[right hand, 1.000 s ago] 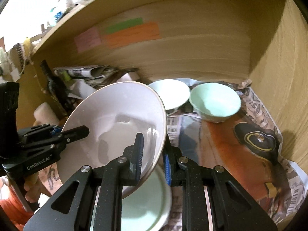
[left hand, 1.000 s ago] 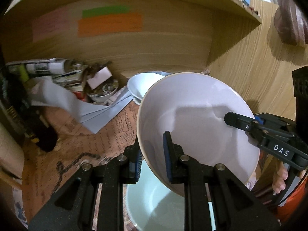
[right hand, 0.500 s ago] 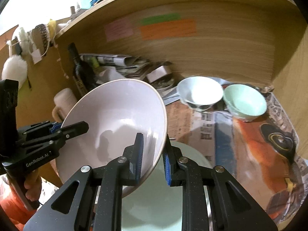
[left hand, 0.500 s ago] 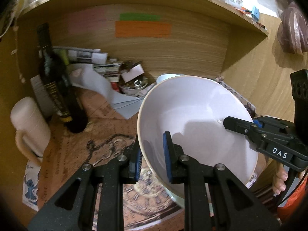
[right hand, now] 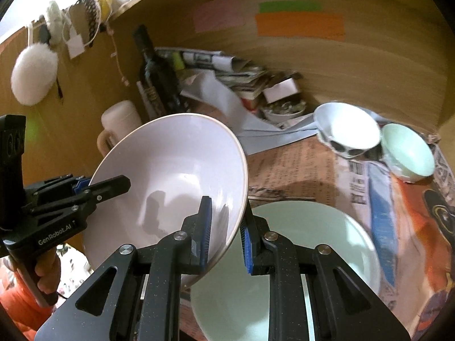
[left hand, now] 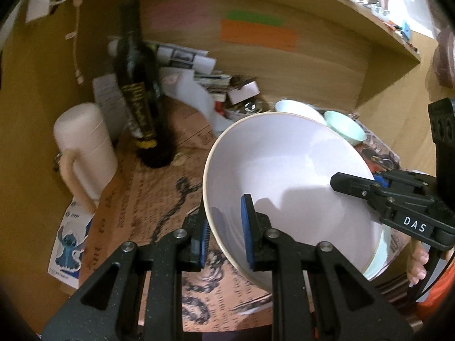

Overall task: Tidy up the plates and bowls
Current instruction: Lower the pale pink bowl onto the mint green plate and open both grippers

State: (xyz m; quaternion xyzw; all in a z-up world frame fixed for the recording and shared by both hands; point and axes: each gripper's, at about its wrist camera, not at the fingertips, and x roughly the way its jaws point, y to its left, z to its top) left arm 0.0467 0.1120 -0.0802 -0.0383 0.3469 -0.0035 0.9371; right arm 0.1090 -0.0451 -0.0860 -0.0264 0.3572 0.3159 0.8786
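The large white bowl (right hand: pixel 170 182) is being carried tilted above the worktop (left hand: pixel 159 176), beside the pale green plate (right hand: pixel 298 255); the left tool (left hand: pixel 224 227) and the right tool (right hand: pixel 226 233) are each gripping the rim, jaws nearly closed on opposite sides. Judging by this, the bowl is mid-transfer; next it needs levelling and a spot, perhaps by the small white bowl (right hand: pixel 348 129) and green bowl (right hand: pixel 408 152) behind the plate. Lettering is reading "DAS" and "GenRobot.AI".
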